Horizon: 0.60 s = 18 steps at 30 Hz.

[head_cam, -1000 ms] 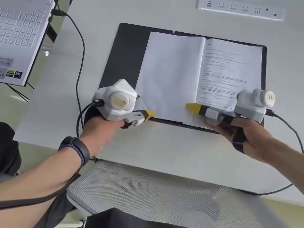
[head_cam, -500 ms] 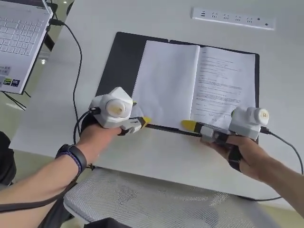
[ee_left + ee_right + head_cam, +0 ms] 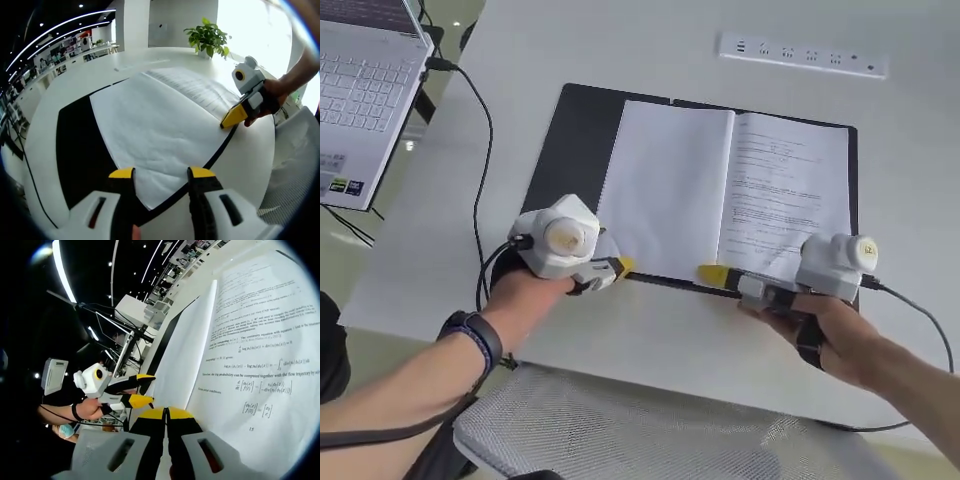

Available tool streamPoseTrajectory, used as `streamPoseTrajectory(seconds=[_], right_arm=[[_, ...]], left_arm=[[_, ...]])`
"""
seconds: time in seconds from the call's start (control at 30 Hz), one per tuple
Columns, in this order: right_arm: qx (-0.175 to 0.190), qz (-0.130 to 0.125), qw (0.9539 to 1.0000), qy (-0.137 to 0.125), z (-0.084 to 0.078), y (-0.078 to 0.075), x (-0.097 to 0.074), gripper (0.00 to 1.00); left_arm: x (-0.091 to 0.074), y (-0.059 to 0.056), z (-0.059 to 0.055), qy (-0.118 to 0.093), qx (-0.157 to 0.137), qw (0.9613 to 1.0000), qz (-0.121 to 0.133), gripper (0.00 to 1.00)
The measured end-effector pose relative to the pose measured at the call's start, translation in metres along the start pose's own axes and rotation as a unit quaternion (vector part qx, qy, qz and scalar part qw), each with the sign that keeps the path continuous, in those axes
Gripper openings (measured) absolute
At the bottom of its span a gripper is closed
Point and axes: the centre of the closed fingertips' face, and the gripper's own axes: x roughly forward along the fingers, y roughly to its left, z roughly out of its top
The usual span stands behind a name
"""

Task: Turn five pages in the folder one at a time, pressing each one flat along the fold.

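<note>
Left gripper (image 3: 161, 175): I see my jaws standing well apart, gripping nothing; the near corner of the blank page (image 3: 150, 125) lies between the tips.
Right gripper (image 3: 166, 413): tips pressed together, nothing visible between them; they sit at the near end of the fold, with the printed page (image 3: 250, 365) ahead to their right.
Folder (image 3: 575, 140): black, open flat on the table (image 3: 620, 330); both grippers' tips at its near edge, pointing toward each other.
</note>
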Motion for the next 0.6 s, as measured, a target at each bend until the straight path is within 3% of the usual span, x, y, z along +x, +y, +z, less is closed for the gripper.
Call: streamPoseTrajectory(seconds=[0.23,0.33,0.4,0.6], right_arm=[[-0.012,-0.013,0.9998,0.010,-0.001,0.003,-0.003,0.00],[-0.022,-0.011,0.9996,0.012,0.001,0.009,-0.007,0.09],[-0.034,-0.014,0.9992,0.015,0.003,0.012,-0.010,0.14],[-0.061,-0.024,0.9979,0.005,0.014,0.017,-0.024,0.17]], left_arm=[[-0.001,-0.001,0.000,0.007,-0.010,0.9999,-0.007,0.43],[-0.003,-0.003,0.002,0.010,-0.014,0.9998,-0.012,0.47],[-0.005,-0.007,0.006,0.004,-0.029,0.9993,-0.022,0.50],[-0.013,-0.005,0.018,-0.012,-0.036,0.9992,-0.016,0.53]])
